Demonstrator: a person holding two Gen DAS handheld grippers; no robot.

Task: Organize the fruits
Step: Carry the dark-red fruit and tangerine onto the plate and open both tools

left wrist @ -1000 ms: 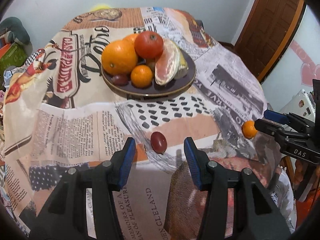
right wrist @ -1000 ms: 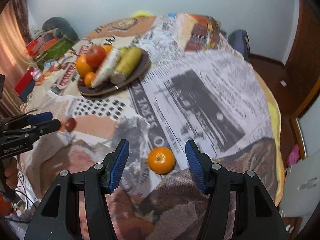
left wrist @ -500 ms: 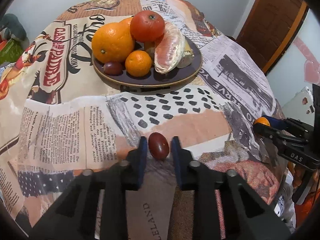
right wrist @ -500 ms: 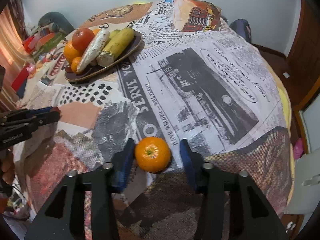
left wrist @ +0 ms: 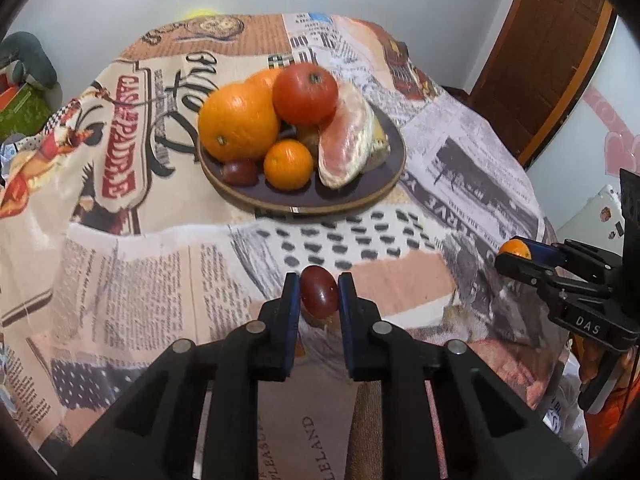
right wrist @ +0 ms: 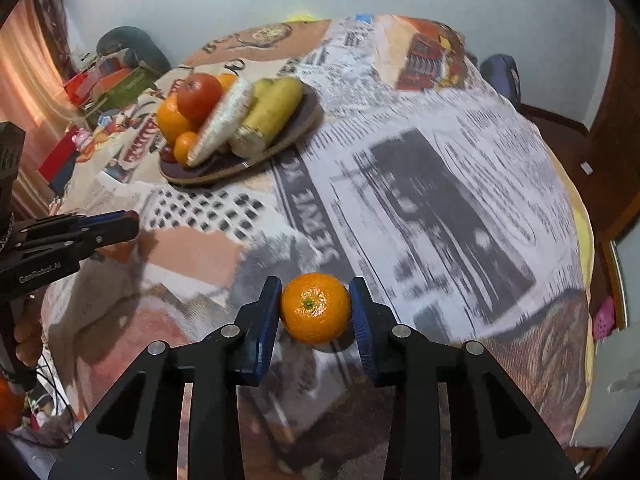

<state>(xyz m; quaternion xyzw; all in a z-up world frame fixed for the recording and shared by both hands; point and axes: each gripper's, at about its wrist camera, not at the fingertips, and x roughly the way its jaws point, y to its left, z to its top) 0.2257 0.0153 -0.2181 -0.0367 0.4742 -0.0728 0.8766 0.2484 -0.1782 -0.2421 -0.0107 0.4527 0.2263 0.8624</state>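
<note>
Two claws, one plate, two tangerines.

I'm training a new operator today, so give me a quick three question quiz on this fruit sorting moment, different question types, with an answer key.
1. True or false: the left gripper is shut on the dark red fruit.
2. Multiple choice: what does the right gripper hold? A) a banana B) the small orange C) nothing
3. Fill in: the other fruits are piled on the ______ farther back on the tablecloth.

Key: 1 true, both pads touch the fruit's sides. 2 B, the pads press the small orange from both sides. 3 plate, which carries a large orange, a red fruit and others.
</note>
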